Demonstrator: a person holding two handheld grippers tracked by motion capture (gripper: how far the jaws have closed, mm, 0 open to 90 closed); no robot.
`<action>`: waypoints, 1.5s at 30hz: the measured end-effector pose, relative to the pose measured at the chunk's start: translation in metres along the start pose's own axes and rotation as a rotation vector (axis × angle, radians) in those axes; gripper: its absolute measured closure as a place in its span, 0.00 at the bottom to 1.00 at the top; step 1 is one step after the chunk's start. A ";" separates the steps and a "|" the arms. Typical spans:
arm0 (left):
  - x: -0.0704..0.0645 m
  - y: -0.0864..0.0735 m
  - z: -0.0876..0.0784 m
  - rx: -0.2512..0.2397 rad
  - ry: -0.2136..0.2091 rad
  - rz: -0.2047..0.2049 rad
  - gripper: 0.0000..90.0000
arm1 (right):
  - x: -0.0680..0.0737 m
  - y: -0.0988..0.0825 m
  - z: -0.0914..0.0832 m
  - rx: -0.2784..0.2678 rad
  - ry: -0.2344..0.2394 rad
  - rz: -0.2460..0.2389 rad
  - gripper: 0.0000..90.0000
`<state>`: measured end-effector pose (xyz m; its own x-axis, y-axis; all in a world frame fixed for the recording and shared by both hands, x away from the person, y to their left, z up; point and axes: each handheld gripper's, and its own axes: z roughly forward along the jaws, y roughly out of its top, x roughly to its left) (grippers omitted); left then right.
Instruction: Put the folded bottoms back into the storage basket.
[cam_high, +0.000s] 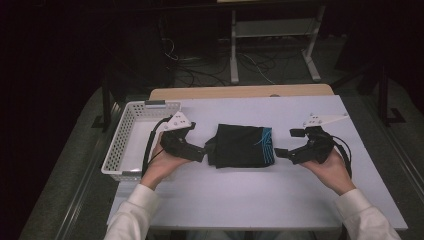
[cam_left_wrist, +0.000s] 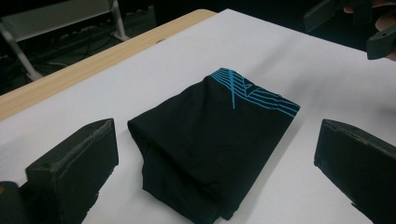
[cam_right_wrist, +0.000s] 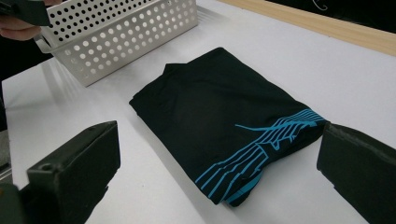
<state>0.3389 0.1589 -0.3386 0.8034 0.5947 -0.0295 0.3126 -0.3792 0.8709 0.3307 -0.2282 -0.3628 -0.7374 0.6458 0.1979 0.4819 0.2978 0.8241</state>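
Observation:
A folded black garment (cam_high: 242, 146) with a blue line pattern at its right end lies in the middle of the white table (cam_high: 300, 200). My left gripper (cam_high: 199, 141) is at the garment's left end, open. In the left gripper view its jaws stand wide apart on either side of the garment's (cam_left_wrist: 210, 135) near end. My right gripper (cam_high: 287, 143) is at the patterned right end, also open. In the right gripper view the patterned corner (cam_right_wrist: 261, 144) of the garment lies between its spread jaws. Neither gripper holds anything.
A white perforated basket (cam_high: 125, 135) stands at the table's left edge, just behind my left hand, and looks empty. A wooden strip (cam_high: 240, 91) borders the table's far side. Beyond it are a metal frame (cam_high: 272, 35) and cables on a dark floor.

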 end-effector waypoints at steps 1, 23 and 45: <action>0.001 0.001 0.000 0.002 0.001 0.000 0.00 | 0.000 0.001 0.001 0.002 0.001 0.001 0.00; 0.029 0.009 0.020 0.030 0.018 -0.053 0.00 | -0.006 0.003 0.021 0.052 0.000 0.016 0.00; 0.046 0.012 0.051 0.047 -0.004 -0.110 0.00 | -0.016 -0.002 0.037 0.073 0.010 0.067 0.00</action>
<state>0.4056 0.1452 -0.3548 0.7647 0.6320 -0.1260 0.4229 -0.3446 0.8381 0.3595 -0.2130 -0.3870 -0.7069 0.6590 0.2568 0.5634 0.3050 0.7678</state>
